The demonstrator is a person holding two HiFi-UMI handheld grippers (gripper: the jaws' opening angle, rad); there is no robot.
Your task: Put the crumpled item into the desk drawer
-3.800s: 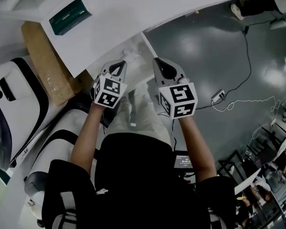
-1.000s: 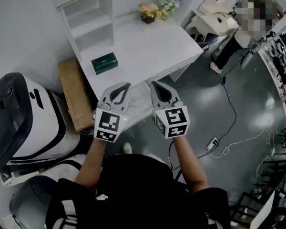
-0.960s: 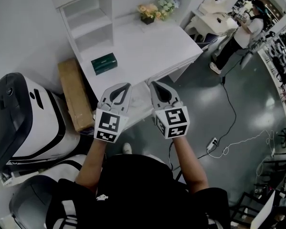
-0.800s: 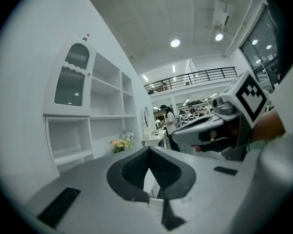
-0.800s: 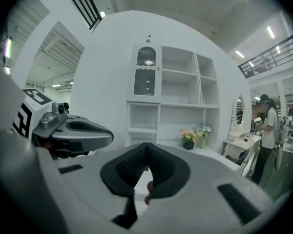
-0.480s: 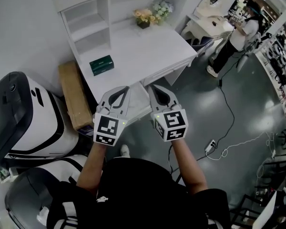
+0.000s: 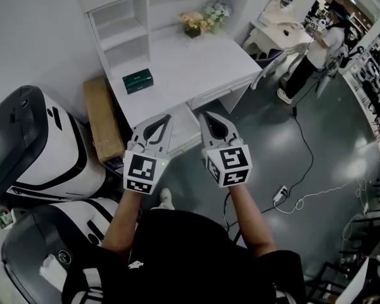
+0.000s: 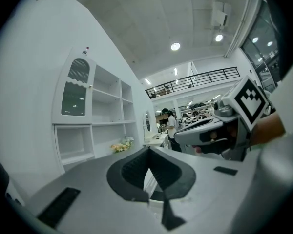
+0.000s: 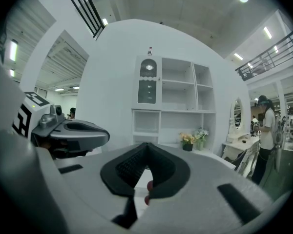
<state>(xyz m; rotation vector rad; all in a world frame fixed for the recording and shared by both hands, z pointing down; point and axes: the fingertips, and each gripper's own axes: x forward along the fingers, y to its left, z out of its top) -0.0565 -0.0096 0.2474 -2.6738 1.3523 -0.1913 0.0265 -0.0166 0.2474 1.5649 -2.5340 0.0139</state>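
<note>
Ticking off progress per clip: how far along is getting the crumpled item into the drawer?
Done: no crumpled item shows on the desk. In hand: nothing; left gripper and right gripper are shut, empty. Left: the drawer looks open, its contents unreadable, so closing may remain.

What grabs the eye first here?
Two grippers sit side by side at the centre of the head view, the left gripper and the right gripper. Each carries a black-and-white marker cube, and both have their tongs shut. Beyond them stands a white desk with a dark green box and flowers on top, while bulky white-and-black machines fill the left.
</note>
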